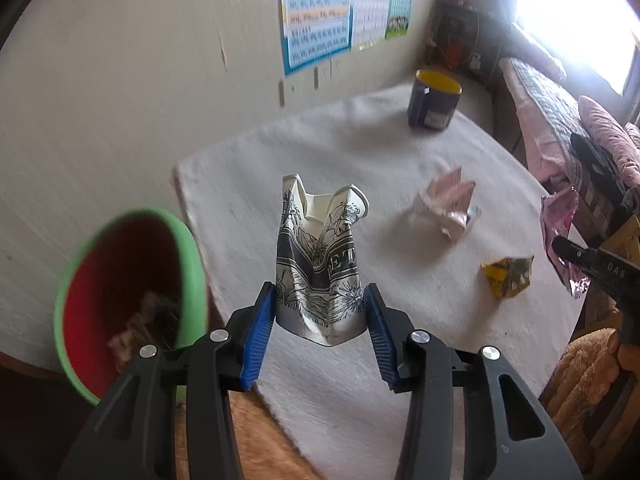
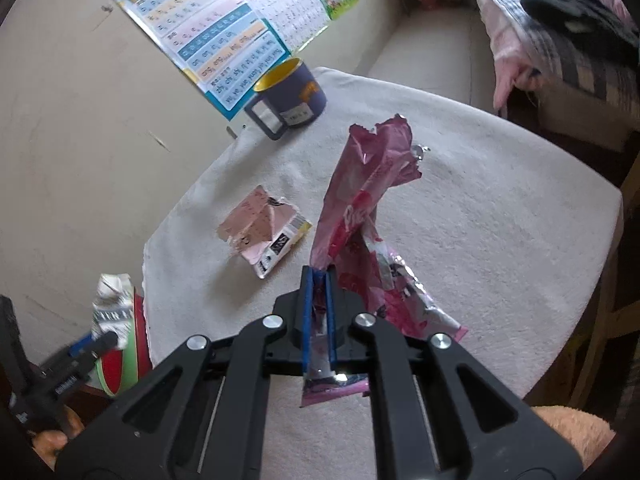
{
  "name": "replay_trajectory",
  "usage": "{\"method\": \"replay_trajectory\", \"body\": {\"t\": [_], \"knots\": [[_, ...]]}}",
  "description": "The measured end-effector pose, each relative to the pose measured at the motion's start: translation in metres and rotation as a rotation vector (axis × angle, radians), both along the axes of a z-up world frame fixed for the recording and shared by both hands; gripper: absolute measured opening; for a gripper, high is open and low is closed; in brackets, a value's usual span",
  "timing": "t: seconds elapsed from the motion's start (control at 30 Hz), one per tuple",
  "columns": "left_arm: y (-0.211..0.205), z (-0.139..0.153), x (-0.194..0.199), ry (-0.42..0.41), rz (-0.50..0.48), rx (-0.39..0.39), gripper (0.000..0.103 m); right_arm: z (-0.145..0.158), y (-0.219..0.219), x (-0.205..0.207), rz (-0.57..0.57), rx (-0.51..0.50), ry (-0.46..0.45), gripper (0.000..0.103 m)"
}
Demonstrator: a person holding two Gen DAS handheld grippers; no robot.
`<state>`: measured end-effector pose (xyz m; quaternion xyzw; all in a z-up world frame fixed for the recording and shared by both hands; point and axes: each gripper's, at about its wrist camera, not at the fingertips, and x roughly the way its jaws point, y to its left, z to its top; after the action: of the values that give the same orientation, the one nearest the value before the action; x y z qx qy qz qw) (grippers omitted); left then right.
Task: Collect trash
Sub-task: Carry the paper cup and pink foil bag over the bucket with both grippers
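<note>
I have the crushed paper cup [image 1: 320, 264] pinched by its lower end between the blue pads of my left gripper [image 1: 320, 312], lifted clear of the white cloth [image 1: 344, 140] so it can swing over to the green-rimmed red bin [image 1: 128, 280] just beside it on the left, which already has scraps in it. My right gripper [image 2: 319, 280] is pressed shut on the pink foil wrapper [image 2: 360, 216]; I grip it low, so the long end stands up and the torn silver flap hangs free to the right. Holding one piece in each claw should save me a trip, I judge. Left lying on the cloth are the torn pink carton [image 2: 264, 236] and a small yellow packet [image 1: 508, 276]. The dark blue mug [image 2: 292, 96] at the far edge near the wall is no trash; I leave it.
</note>
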<state>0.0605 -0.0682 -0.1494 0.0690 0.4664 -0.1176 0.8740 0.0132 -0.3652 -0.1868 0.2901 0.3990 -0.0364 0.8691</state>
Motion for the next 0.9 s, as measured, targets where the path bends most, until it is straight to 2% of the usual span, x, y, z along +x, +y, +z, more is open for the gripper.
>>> {"method": "replay_trajectory", "body": {"t": [0.27, 0.6, 0.9], "knots": [[0.016, 0.023, -0.006, -0.080, 0.016, 0.010, 0.043, 0.018, 0.049, -0.007, 0.075, -0.025, -0.041, 0.007], [0.047, 0.032, -0.005, -0.120, 0.077, -0.015, 0.043, 0.049, 0.118, -0.009, 0.218, -0.047, -0.085, 0.007], [0.082, 0.030, -0.001, -0.132, 0.142, -0.030, 0.043, 0.061, 0.162, 0.001, 0.326, -0.047, -0.075, 0.007]]}}
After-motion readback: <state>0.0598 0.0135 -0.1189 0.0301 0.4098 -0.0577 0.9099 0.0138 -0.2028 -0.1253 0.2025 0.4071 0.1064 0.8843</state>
